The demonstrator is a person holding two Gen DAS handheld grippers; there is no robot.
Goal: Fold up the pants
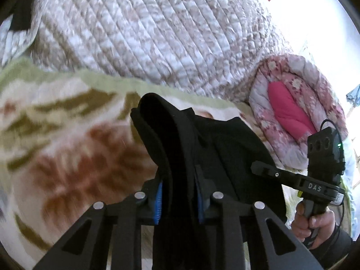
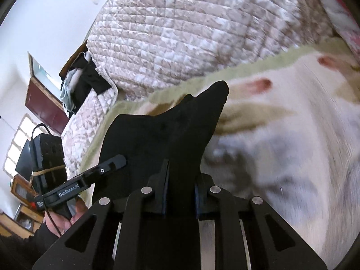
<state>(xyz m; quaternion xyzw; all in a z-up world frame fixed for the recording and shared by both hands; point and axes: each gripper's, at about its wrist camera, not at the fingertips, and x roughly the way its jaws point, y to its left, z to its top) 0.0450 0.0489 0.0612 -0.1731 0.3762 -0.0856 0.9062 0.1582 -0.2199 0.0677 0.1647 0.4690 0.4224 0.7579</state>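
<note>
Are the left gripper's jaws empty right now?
No, the left gripper is clamped on a fold of the black pants, which bunch up between its blue pads.

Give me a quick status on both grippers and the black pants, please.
Left gripper and right gripper both clamped on the black fabric pants. Pants raised off the floral blanket. Nothing in the way.
</note>
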